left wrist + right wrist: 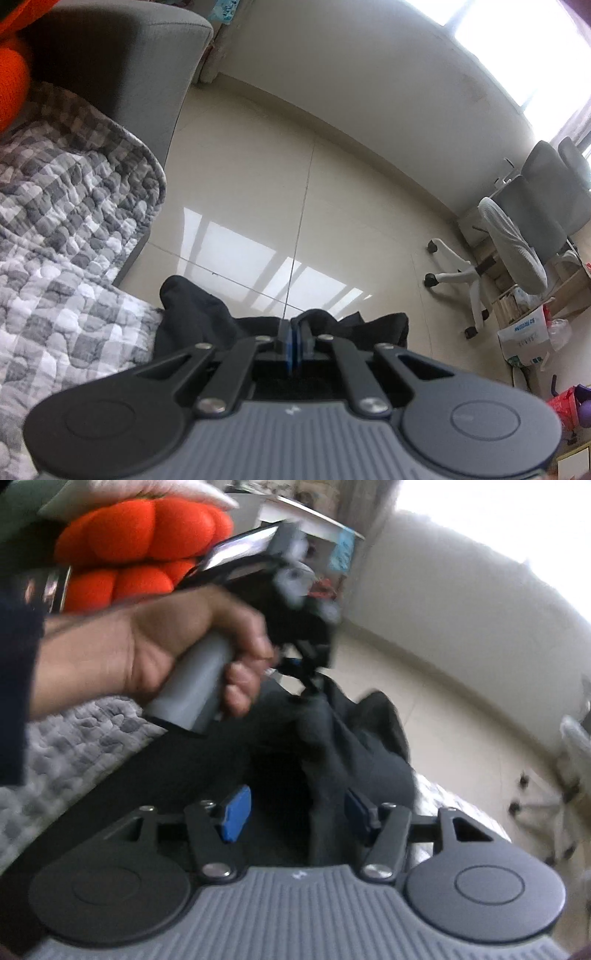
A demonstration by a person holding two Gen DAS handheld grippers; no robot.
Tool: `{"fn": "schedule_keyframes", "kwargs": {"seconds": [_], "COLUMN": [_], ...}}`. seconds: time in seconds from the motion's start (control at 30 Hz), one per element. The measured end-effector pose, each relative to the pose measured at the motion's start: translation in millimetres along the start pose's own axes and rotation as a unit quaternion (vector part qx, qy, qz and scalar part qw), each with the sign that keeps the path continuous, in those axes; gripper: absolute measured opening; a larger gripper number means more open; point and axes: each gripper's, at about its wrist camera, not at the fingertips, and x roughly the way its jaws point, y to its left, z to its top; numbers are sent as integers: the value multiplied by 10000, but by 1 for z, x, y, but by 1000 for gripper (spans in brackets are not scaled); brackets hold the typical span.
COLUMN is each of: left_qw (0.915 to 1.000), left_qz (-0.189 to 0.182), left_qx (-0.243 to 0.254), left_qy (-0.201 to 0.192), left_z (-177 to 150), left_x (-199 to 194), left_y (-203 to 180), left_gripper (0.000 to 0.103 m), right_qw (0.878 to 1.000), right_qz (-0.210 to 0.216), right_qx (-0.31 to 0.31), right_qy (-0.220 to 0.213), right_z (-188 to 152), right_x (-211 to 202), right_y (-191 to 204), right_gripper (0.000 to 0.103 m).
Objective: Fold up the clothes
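Observation:
A black garment (195,314) lies bunched at the edge of a grey checked quilt (66,206). My left gripper (293,347) has its blue pads pressed together, with the black cloth gathered around the tips. In the right wrist view a hand (166,642) holds that left gripper (312,681), and the black garment (362,746) hangs in folds from its tips. My right gripper (295,812) is open, its blue pads wide apart. A raised fold of the garment stands between them, closer to the right pad; neither pad presses on it.
A grey sofa arm (140,66) and an orange cushion (140,542) lie behind the quilt (74,738). Pale tile floor (295,184) stretches beyond. An office chair on castors (524,229) and bags (524,339) stand at the right by shelving.

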Motion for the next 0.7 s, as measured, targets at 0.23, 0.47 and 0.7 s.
{"fn": "schedule_keyframes", "kwargs": {"seconds": [0.23,0.47,0.7], "left_qw": [9998,9979,9989], "left_qz": [-53,-82,-212], "left_qx": [-121,-638,-390], "left_qy": [144,48,125], "left_z": [-4,-3,-32], "left_x": [11,-31,-81], "left_y": [-4,28,19], "left_gripper": [3,21,27], "right_qw": [9982,9886,9744], "right_qz": [84,-8,404], "right_qx": [362,857,1179], "right_qy": [476,1240,1872], "right_z": [-51,-131,-152], "right_x": [-109,-176,-194], "right_y": [-11,-11,-19], "right_gripper": [59,59,45]}}
